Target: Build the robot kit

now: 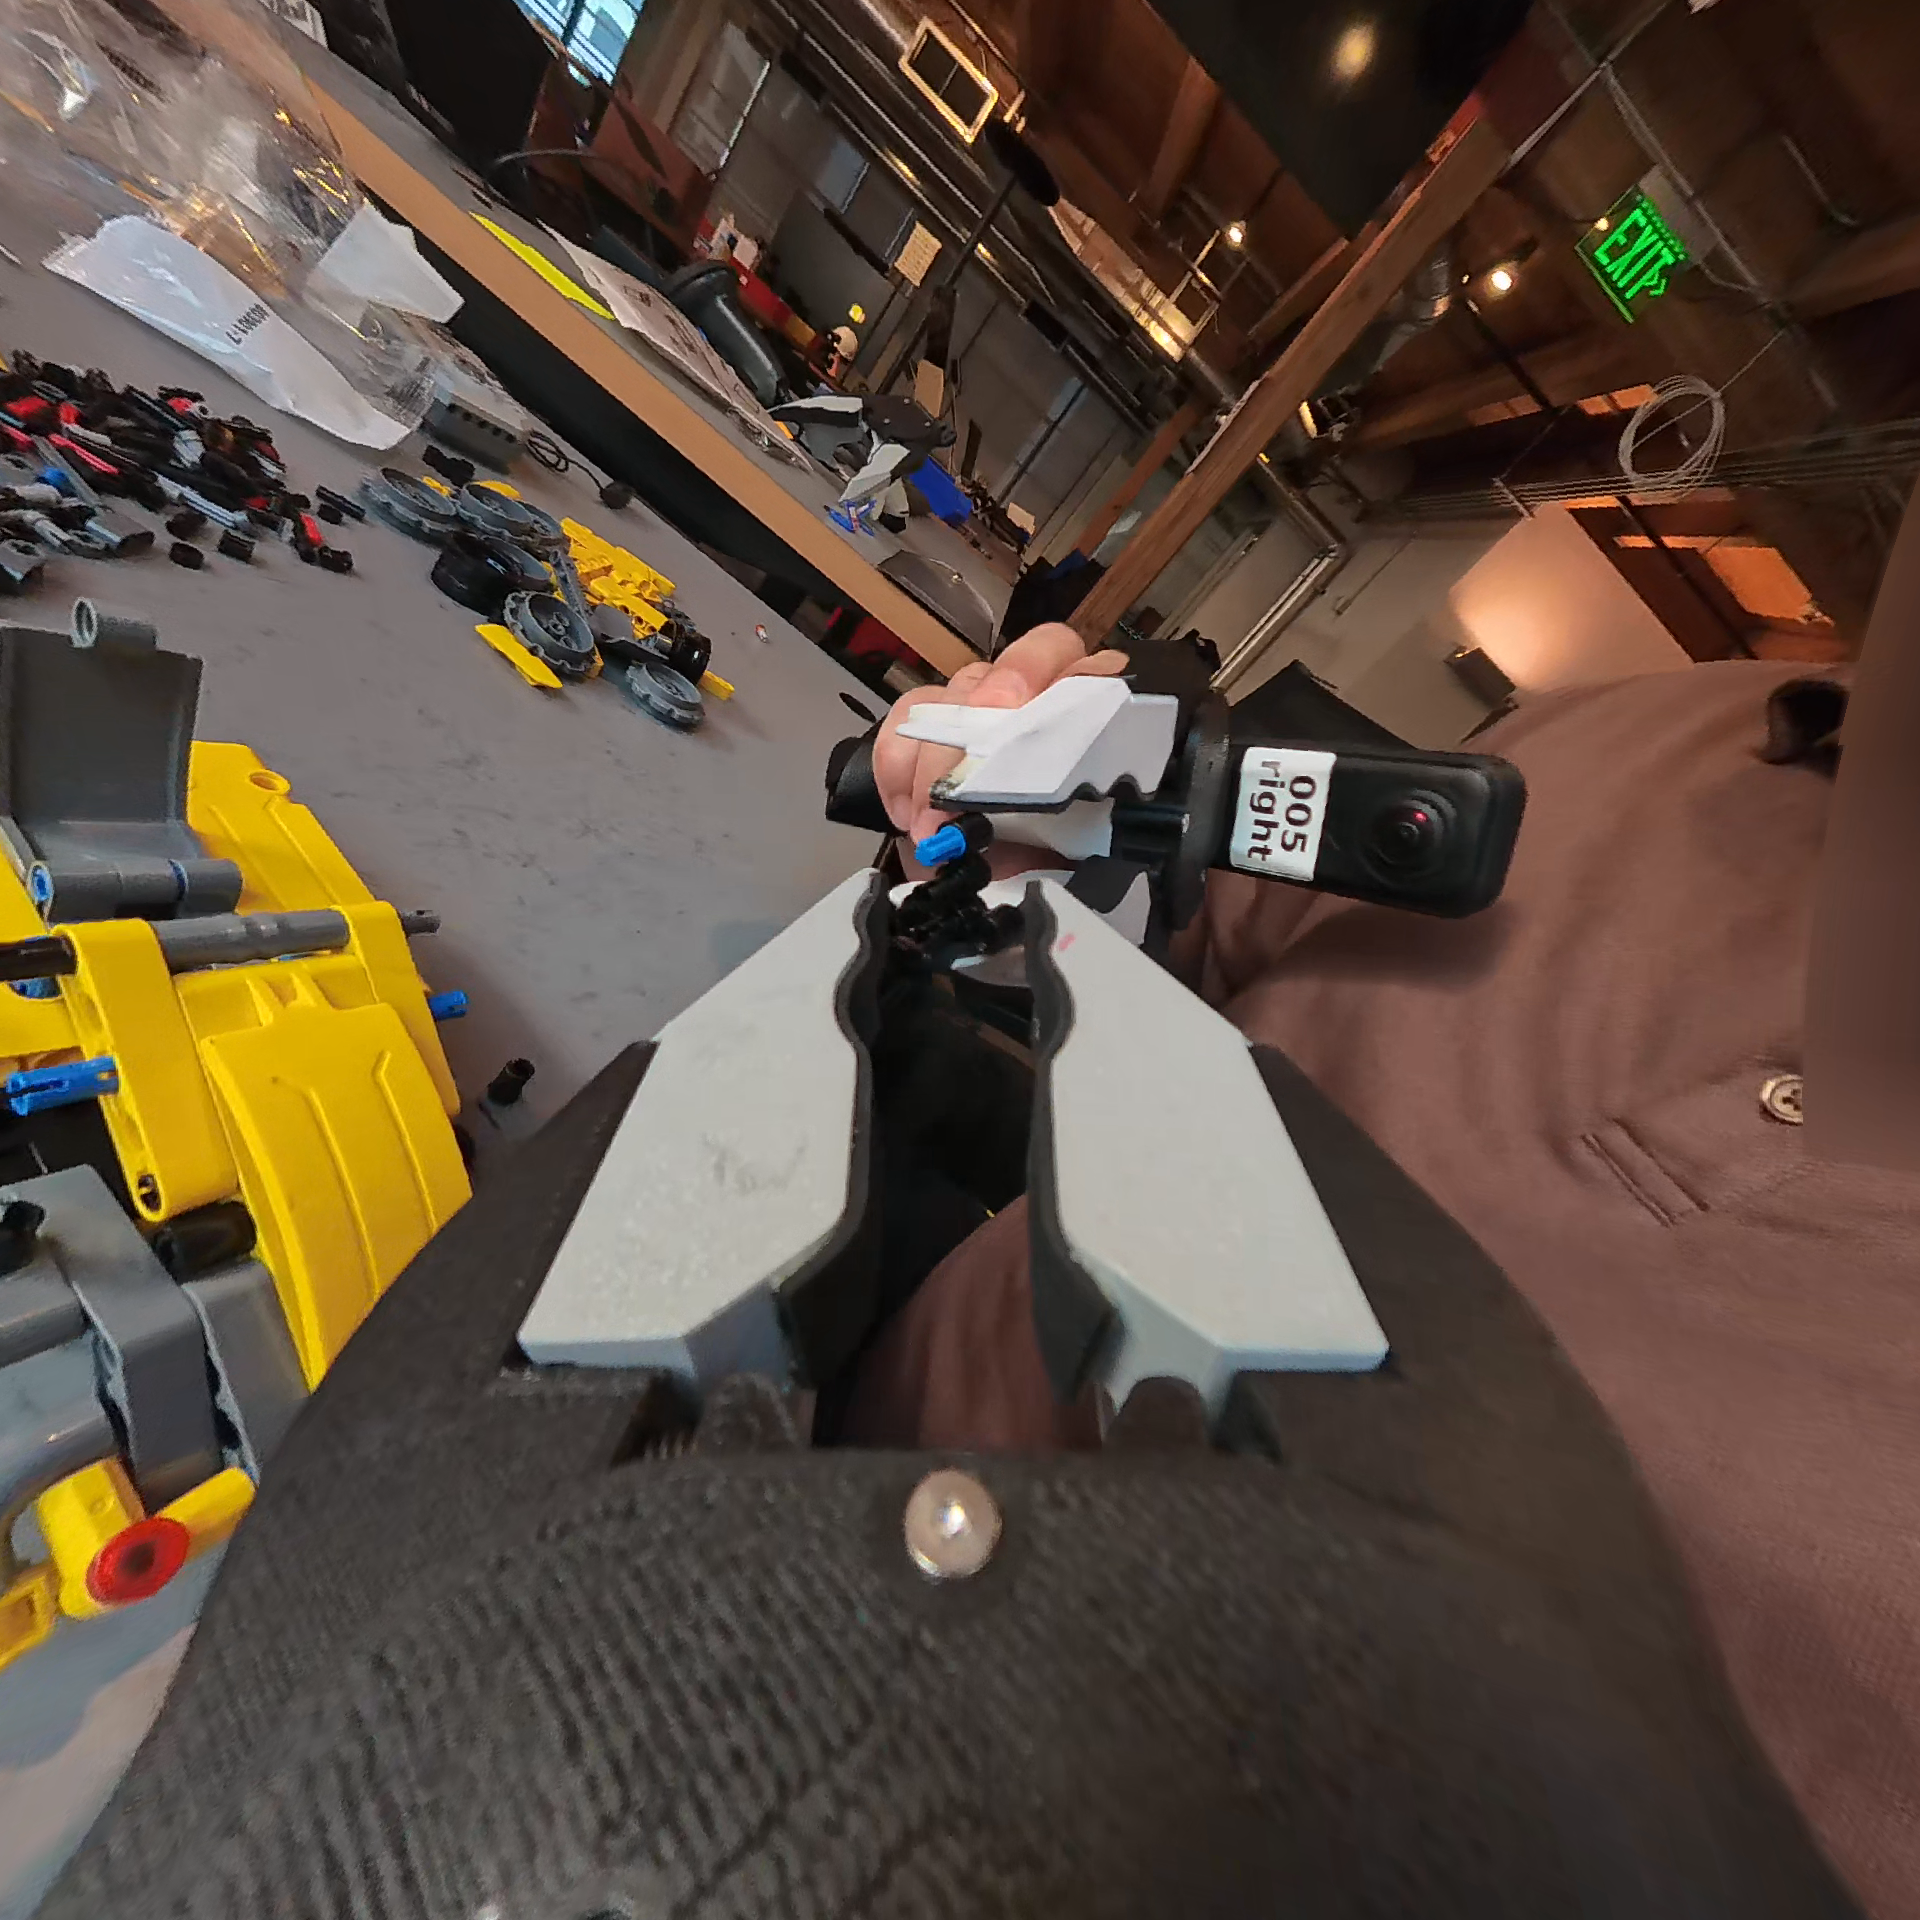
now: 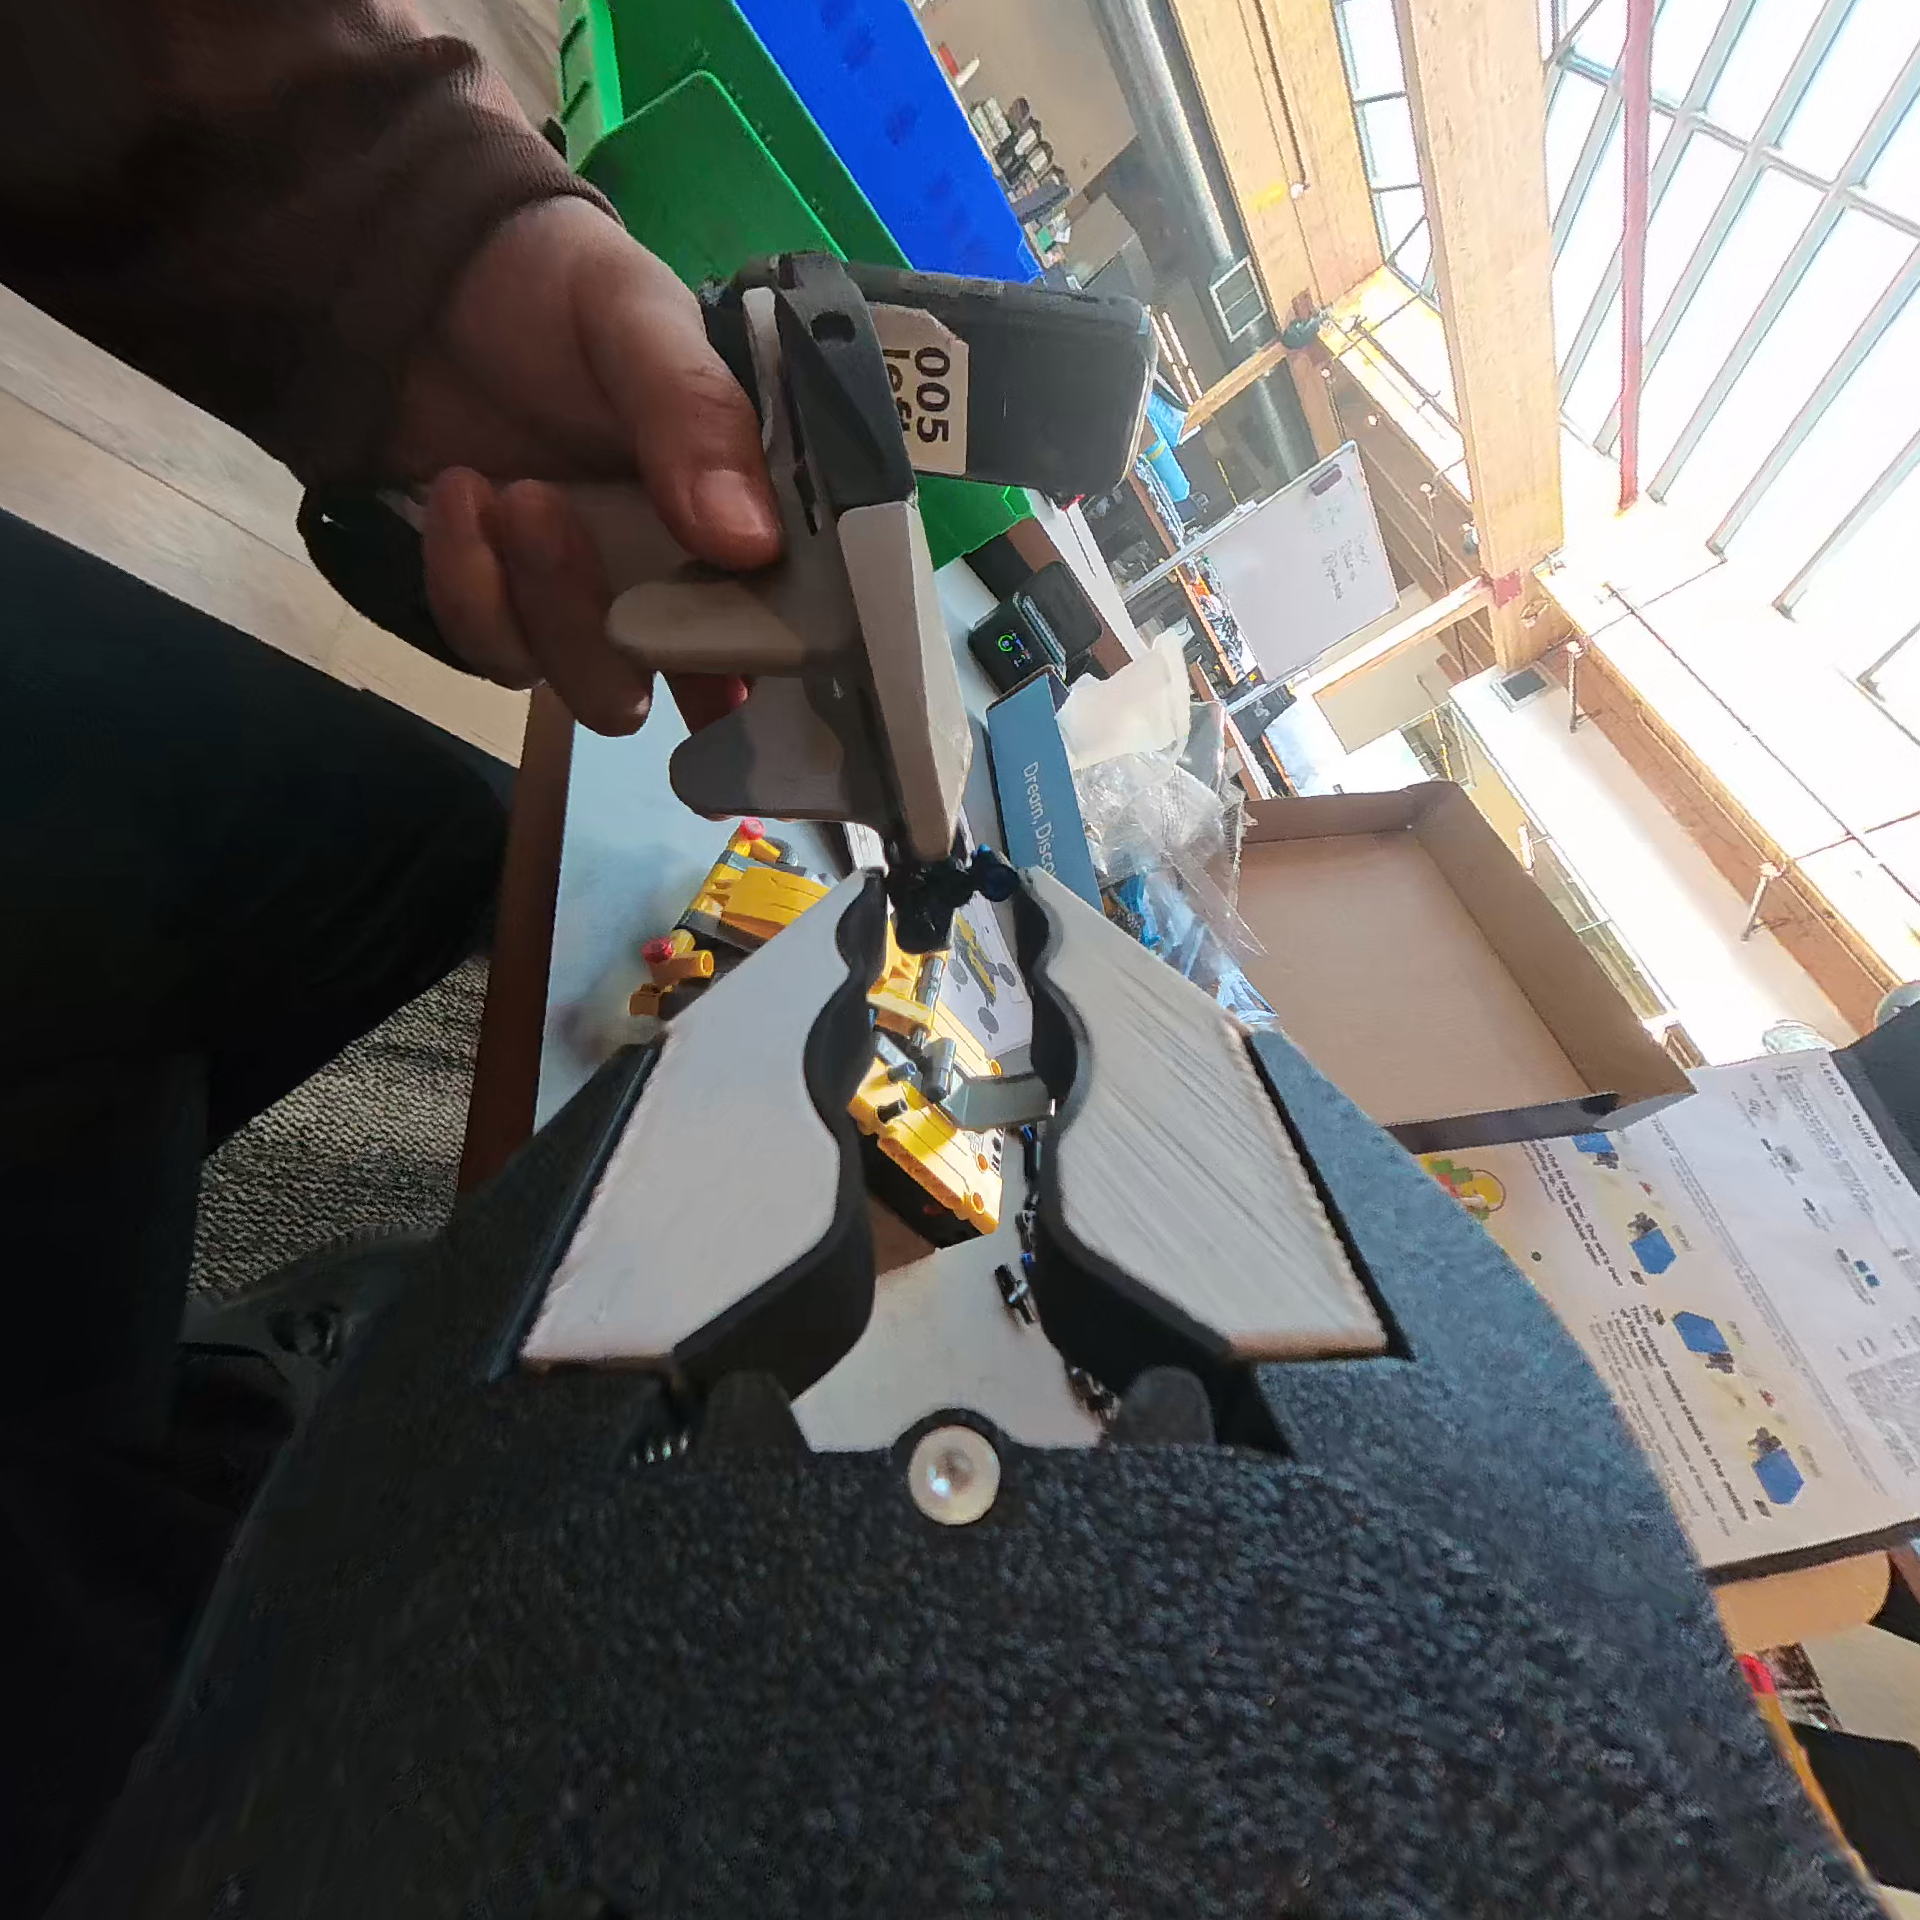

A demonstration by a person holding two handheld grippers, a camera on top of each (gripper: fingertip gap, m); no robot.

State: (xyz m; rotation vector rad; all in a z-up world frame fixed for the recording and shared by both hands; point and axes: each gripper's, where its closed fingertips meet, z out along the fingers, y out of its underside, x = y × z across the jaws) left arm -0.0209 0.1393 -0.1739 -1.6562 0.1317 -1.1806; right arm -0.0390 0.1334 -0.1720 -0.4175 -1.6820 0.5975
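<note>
Left gripper (image 1: 951, 909): nearly closed, tips pinched on a small black piece (image 1: 951, 920) with a blue pin (image 1: 940, 844) sticking out of its far end. Held up in the air, near a brown shirt (image 1: 1558, 1039) and above the near edge of the grey table (image 1: 520, 779).

Right gripper (image 2: 951, 894): narrowly parted, facing the left one, with the same black piece between its tips in its own view. From the left wrist view, tips ending just beside the blue pin. Cannot tell whether gripping the piece or only touching it.

Left hand (image 2: 582, 416) wrapped around the handle of the left gripper; right hand (image 1: 966, 696) behind the fingers of the right one.

On the table, at left and near: a half-built yellow and grey toy vehicle (image 1: 260, 1039) with blue pins and a red cap. Farther off, a cluster of grey wheels (image 1: 551, 613) mixed with yellow parts, and to the far left a spread of small black and red parts (image 1: 135, 457). Beyond those, clear plastic bags (image 1: 208, 156) and white paper.

To the right in the right wrist view: an open cardboard box (image 2: 1403, 966), and nearer, a printed instruction sheet (image 2: 1745, 1299).
</note>
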